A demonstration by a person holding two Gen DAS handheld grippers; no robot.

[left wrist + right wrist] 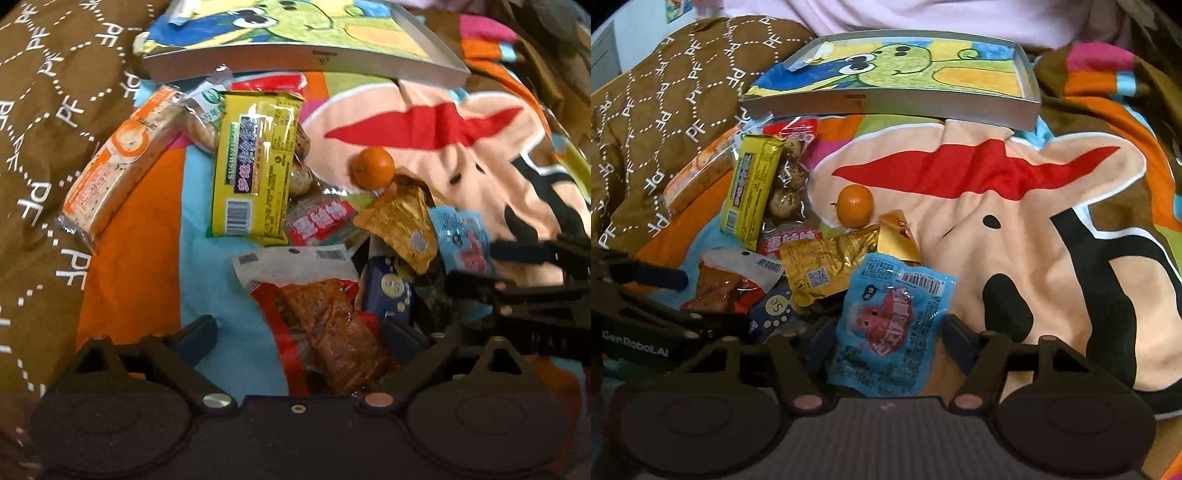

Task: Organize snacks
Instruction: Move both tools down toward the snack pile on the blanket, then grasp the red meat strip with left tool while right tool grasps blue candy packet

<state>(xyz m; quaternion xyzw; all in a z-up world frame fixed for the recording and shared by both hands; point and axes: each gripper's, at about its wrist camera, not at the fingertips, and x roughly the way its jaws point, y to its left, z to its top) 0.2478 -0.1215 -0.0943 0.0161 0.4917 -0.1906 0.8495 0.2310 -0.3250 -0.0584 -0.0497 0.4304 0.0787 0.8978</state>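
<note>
A pile of snacks lies on a cartoon blanket [1015, 236]. My left gripper [299, 332] is open with its fingers on either side of a red packet of dried meat [325, 325]. My right gripper [886, 339] is open around a light blue gummy packet [890, 325]. Beyond lie a yellow packet [255, 166], an orange biscuit pack [118, 162], a gold packet [827, 266], a dark blue packet [388, 291], a bag of quail eggs [786, 184] and a small orange [855, 205]. A shallow grey tray [886, 103] with a dinosaur drawing lies behind the pile.
A brown quilted cover [657, 122] with white letters rises at the left. My right gripper also shows at the right edge of the left wrist view [524, 277], and my left gripper shows at the left of the right wrist view [646, 291].
</note>
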